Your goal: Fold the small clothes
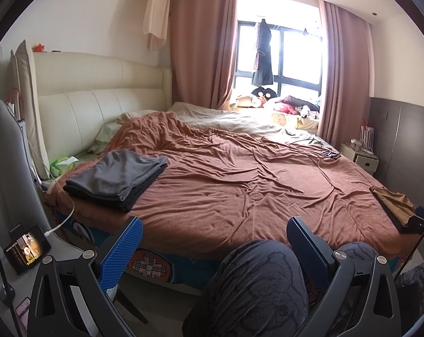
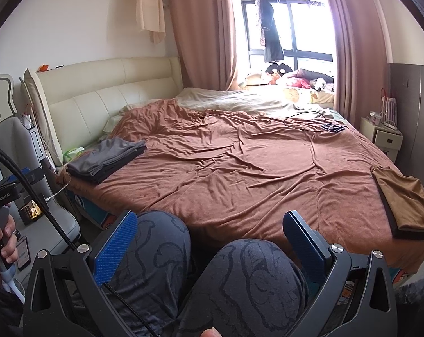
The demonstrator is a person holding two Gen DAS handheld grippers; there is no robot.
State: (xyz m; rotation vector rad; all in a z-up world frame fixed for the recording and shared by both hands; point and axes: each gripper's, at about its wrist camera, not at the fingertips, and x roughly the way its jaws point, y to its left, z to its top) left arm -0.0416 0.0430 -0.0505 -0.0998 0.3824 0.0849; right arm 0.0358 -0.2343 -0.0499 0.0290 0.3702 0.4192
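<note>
1. Both tools hang wide open and hold nothing: the left tool [image 1: 213, 233] and the right tool [image 2: 210, 224] sit low over the person's knees [image 2: 240, 275], at the near edge of the bed [image 2: 240, 168].
2. Folded grey clothes [image 1: 116, 177] lie stacked on the bed's left side, well apart from the left tool.
3. Folded brown garment [image 2: 405, 202] lies flat at the bed's right edge, near the right tool but not touching it.
</note>
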